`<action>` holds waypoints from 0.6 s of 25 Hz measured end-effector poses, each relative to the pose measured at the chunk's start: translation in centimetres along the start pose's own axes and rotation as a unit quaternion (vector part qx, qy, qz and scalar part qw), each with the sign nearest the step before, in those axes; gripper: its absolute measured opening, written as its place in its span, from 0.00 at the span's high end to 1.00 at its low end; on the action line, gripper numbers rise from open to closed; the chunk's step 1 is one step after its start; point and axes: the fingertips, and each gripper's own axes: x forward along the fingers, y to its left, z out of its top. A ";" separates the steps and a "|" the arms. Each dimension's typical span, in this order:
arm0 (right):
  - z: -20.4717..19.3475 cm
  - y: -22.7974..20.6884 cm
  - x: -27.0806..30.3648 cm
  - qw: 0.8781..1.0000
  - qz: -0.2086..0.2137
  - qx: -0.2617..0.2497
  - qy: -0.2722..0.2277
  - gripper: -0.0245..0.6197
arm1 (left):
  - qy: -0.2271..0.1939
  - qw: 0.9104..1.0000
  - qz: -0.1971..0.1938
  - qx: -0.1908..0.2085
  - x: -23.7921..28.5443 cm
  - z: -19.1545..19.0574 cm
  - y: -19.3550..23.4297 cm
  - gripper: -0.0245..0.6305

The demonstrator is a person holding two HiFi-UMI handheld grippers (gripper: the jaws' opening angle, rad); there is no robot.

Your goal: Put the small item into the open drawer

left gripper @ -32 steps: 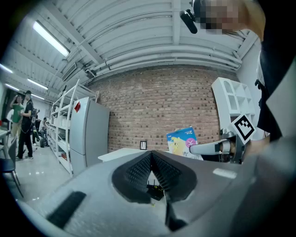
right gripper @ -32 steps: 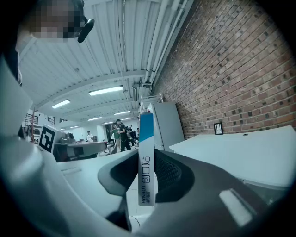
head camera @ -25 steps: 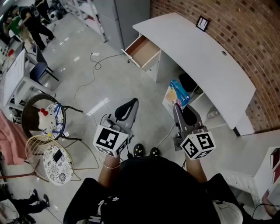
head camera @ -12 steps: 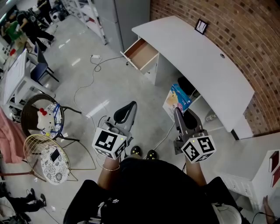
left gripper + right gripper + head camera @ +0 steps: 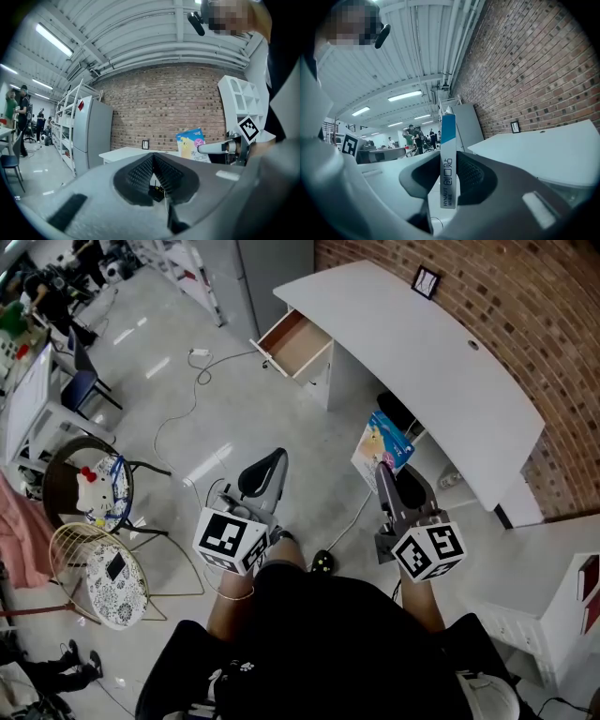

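The small item is a flat blue-and-yellow box (image 5: pixel 382 444), held upright over the floor in front of the white desk (image 5: pixel 422 352). My right gripper (image 5: pixel 384 474) is shut on its lower part. In the right gripper view the box's (image 5: pixel 448 159) narrow edge stands between the pads of my right gripper (image 5: pixel 449 174). The open drawer (image 5: pixel 292 341), wooden inside, sticks out of the desk's left end, far ahead and to the left. My left gripper (image 5: pixel 266 467) is shut and holds nothing. In the left gripper view my left gripper's (image 5: pixel 153 157) pads meet, and the box (image 5: pixel 191 144) shows to the right.
A cable (image 5: pixel 202 381) trails over the floor near the drawer. Two round wire chairs (image 5: pixel 98 573) stand at the left. A small picture frame (image 5: pixel 425 282) sits on the desk by the brick wall (image 5: pixel 525 306). White shelving (image 5: pixel 553 615) is at the lower right.
The desk and drawer have slid a little up and left in the head view. Both grippers keep their places before me, and the box stays in the right one.
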 end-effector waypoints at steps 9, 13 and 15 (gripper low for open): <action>0.1 -1.6 2.1 1.000 -0.018 -0.001 0.002 0.80 | -0.004 1.000 -0.019 -0.002 3.0 -0.1 2.2 0.97; 0.5 -1.7 4.6 0.999 -0.031 -0.004 -0.003 0.80 | -0.010 0.999 -0.030 -0.002 4.6 0.4 4.9 0.97; 0.6 -1.7 6.1 0.999 -0.037 -0.004 -0.003 0.80 | -0.013 0.999 -0.035 -0.002 5.4 0.8 6.5 0.97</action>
